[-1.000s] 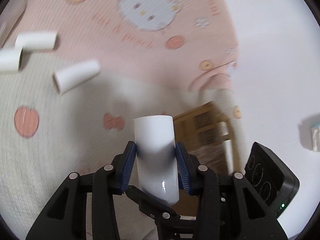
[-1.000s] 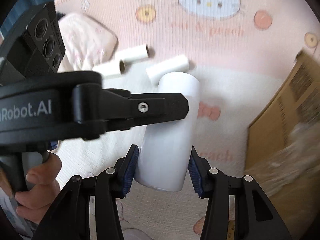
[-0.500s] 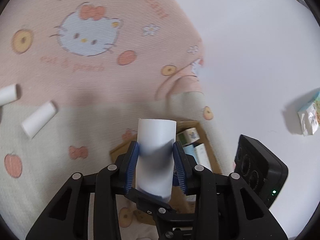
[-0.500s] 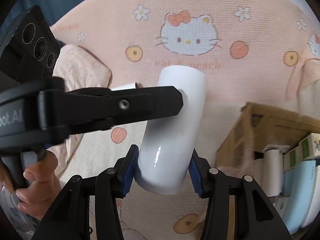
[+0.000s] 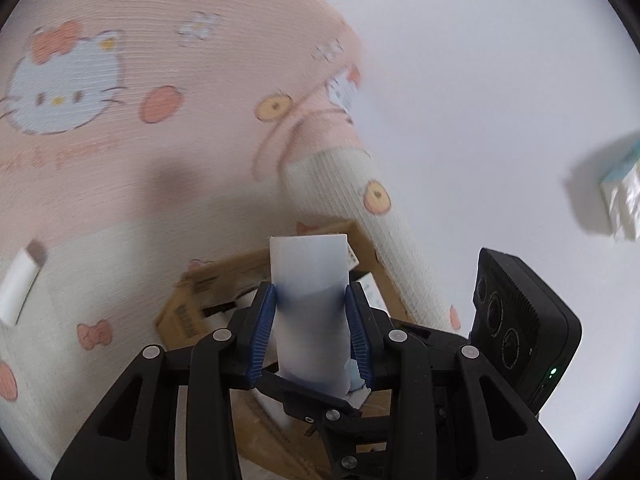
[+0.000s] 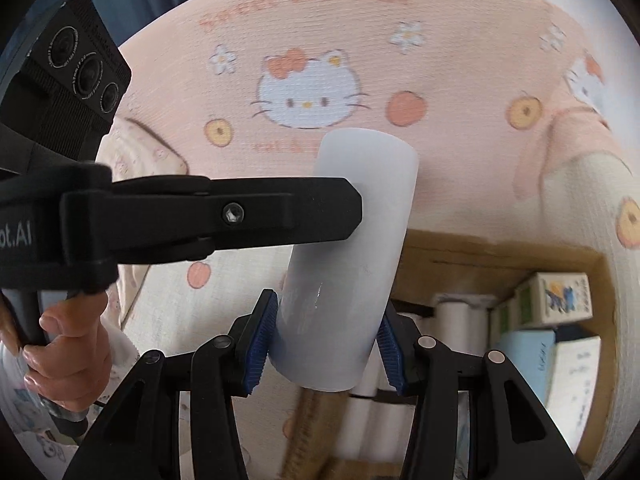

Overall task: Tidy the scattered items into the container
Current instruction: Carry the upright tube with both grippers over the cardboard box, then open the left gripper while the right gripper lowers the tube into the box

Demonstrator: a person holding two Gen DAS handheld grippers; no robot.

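Carrying: both hands are mid-haul, each with a roll, heading over the box, so this is the transport-and-drop step.
Left tongs point(image 5: 310, 330): clamped on a small white paper roll point(image 5: 308, 304) that stands upright between the blue pads, right above the open brown cardboard box point(image 5: 188, 312).
Right tongs point(image 6: 323, 346): clamped on a fatter white glossy cylinder roll point(image 6: 348, 248), tilted a bit, pads pressing both sides. The left tool's black finger crosses in front of it in this view.
Box contents: the same cardboard box point(image 6: 480, 248) already has white rolls lying in it plus a few small printed cartons, so tidying looks well underway.
Leftovers: at least one more white roll point(image 5: 18, 286) lies out on the pink and cream cartoon-cat blanket point(image 5: 168, 152), well apart from the box.
Next move, my guess: lower each roll into a free gap in the box, then let the pads off one at a time so the two tools don't bump.
Watch out: space inside looks tight near the cartons.
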